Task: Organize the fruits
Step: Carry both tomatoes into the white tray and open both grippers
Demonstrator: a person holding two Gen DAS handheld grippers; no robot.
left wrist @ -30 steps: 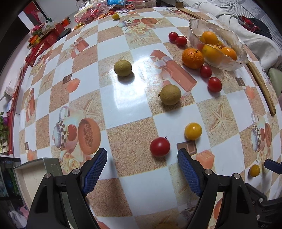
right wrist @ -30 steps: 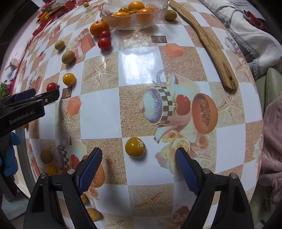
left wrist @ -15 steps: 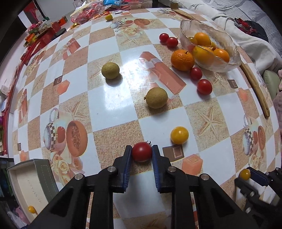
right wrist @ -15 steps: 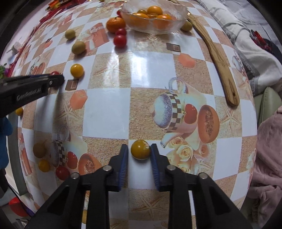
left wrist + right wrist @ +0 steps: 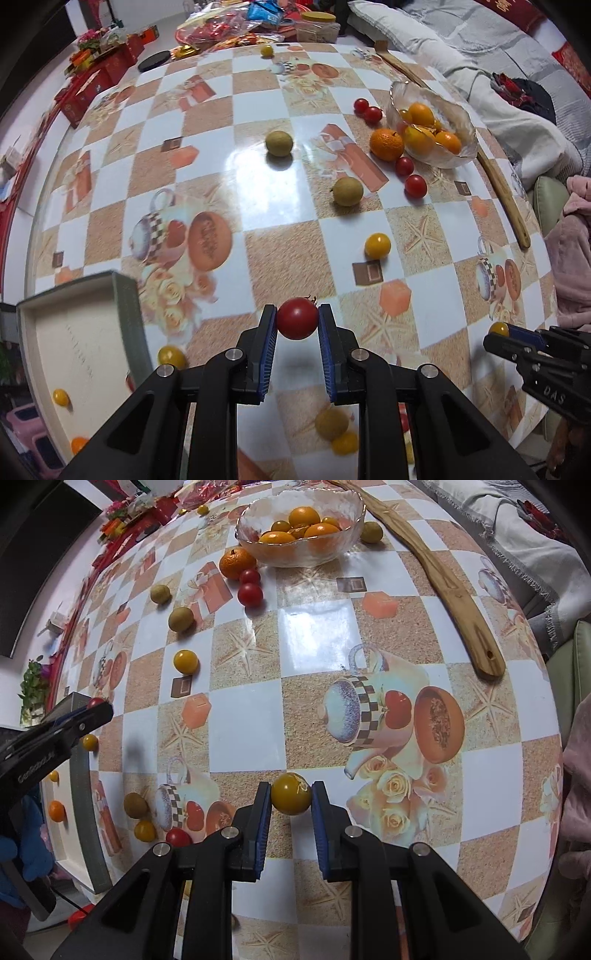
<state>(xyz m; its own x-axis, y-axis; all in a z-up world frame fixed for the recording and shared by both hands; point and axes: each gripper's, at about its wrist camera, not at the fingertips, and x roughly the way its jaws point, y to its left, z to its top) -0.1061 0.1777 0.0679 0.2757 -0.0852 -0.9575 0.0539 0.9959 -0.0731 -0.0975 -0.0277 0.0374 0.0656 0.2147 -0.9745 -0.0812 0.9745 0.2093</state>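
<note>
Left wrist view: the left gripper has its blue pads pressed against both sides of a red tomato, held clear above the checkered tablecloth.
Box: a grey open box lies at 8 o'clock of the held tomato, off the table's near left edge; one small yellow fruit sits on its pale floor.
Loose fruit ahead: a yellow tomato at 1 o'clock of the gripper, two greenish-brown round fruits and beyond it toward 12 o'clock.
Glass bowl: the bowl stands far off at 1 o'clock with orange fruit inside; a mandarin touches its near left side, and red cherry tomatoes lie just beside that.
Wooden spatula: a long wooden spatula runs along the table's right edge, behind the bowl.
Right wrist view: the right gripper is closed narrowly on a yellow tomato with a pale scar, both pads touching it.
Other arm: the left gripper's black body enters at 9 o'clock, the red tomato visible at its tip.
Near-left cluster: a brown fruit, a yellow one and a red one lie close together at 9 o'clock of the right gripper, on the table next to the box wall.
</note>
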